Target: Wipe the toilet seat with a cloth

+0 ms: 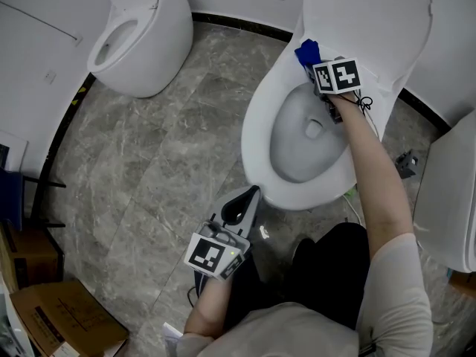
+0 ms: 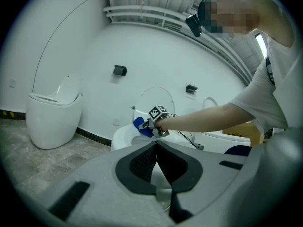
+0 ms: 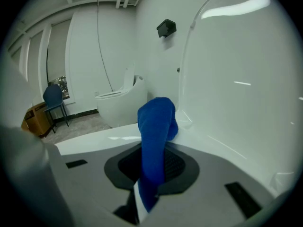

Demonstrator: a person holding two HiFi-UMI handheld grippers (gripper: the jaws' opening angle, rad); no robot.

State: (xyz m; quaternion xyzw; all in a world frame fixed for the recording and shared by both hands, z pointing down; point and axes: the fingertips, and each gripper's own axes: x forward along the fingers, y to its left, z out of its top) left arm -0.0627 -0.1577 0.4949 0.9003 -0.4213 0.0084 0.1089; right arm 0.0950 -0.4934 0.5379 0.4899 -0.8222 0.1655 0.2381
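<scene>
While the left gripper [image 1: 251, 193] is hanging with jaws together, the right gripper [image 1: 313, 68] is squeezing the cloth [image 1: 306, 50].
The cloth is sitting at the seat's [image 1: 256, 117] back, beside the lid [image 1: 364, 13].

Soft, even white light fills the room, and shadows are faint. Both gripper views bulge like a fisheye, with black corners. A bright streak of glare crosses the toilet lid [image 3: 236, 56] at upper right. The cloth [image 3: 154, 141], close to the lens, looks slightly blurred.

Cloth [image 1: 307, 51] on toilet seat [image 1: 256, 117] rear, before raised lid [image 1: 364, 13].
</scene>
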